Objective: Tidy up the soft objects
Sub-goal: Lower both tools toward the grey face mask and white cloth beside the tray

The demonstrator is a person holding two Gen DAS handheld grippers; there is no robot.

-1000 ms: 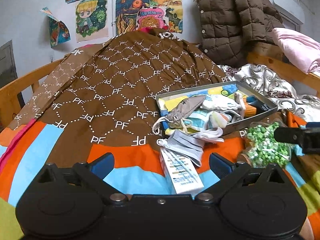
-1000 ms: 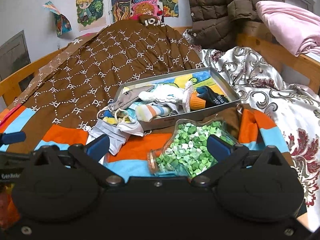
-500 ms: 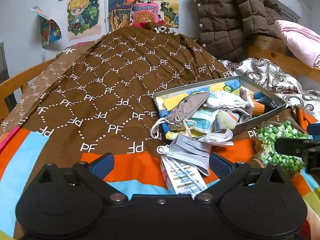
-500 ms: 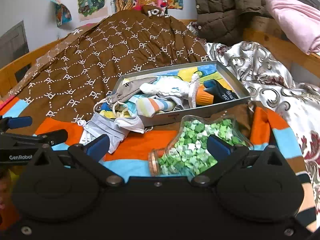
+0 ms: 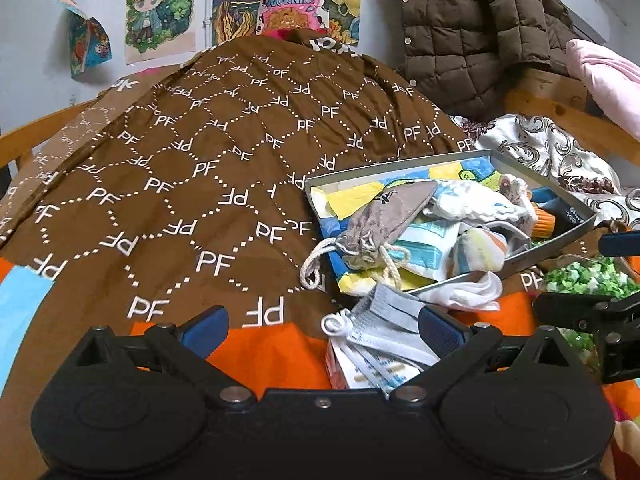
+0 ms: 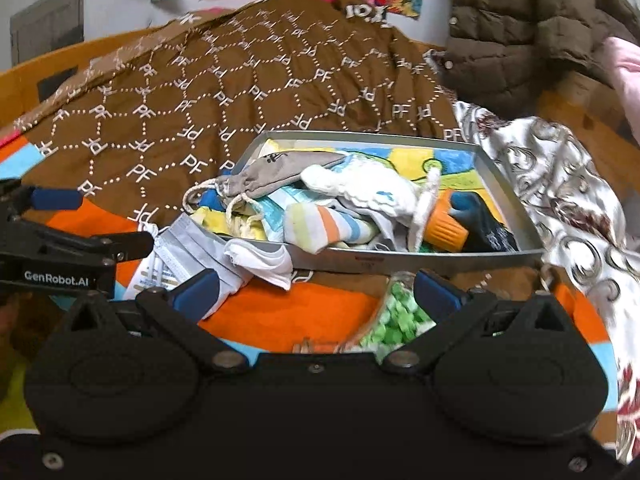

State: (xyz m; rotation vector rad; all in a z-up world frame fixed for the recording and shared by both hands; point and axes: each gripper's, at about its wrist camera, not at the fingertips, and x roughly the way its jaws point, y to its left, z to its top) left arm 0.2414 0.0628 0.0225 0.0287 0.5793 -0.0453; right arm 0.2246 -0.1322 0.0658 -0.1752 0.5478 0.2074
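Note:
A grey metal tray (image 6: 420, 258) lies on the bed, also in the left wrist view (image 5: 556, 236). It holds a grey drawstring pouch (image 5: 384, 216), a white fluffy sock (image 6: 360, 188), a striped sock (image 6: 320, 228) and an orange-and-blue item (image 6: 448, 232). Grey face masks (image 5: 384, 324) lie on a small packet in front of the tray, beside a white cloth (image 6: 264, 260). My left gripper (image 5: 322, 326) is open over the masks. My right gripper (image 6: 316, 294) is open over the orange stripe, just before the tray.
A clear jar of green paper stars (image 5: 588, 276) lies on its side right of the masks, under my right gripper (image 6: 396, 316). A brown PF-patterned quilt (image 5: 208, 168) covers the bed. A brown puffer jacket (image 5: 480, 28), pink bedding and silver patterned fabric (image 6: 560, 184) lie at the right.
Both grippers have moved forward toward the tray and masks. The jar of green stars has slid under my right gripper's view. Both stay open.

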